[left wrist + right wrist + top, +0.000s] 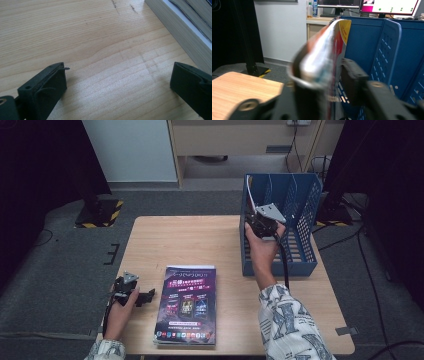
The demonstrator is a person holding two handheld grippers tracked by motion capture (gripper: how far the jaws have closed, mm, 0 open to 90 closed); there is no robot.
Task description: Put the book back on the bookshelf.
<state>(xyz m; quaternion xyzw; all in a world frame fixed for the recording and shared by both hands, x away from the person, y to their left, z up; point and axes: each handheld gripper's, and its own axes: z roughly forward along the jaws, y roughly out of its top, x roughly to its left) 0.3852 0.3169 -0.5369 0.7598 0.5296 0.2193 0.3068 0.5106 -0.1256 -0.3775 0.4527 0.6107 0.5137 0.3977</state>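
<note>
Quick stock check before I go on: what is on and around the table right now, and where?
Table: one, light wood, centre.
Book: one, dark purple cover, flat at front edge.
File rack: one, blue, divided, back right of table.
Magazine: one, red and yellow cover, upright between right claw's jaws at the rack.
Stand base: one, black with yellow stripes, floor back left.
Left claw: black, open, resting beside the book.
Right claw: black, at the rack's left wall.

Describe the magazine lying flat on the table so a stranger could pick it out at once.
On the wooden table, look at the near edge between the person's two hands. There a dark purple magazine lies flat, face up, unlike the booklet standing at the blue rack.
</note>
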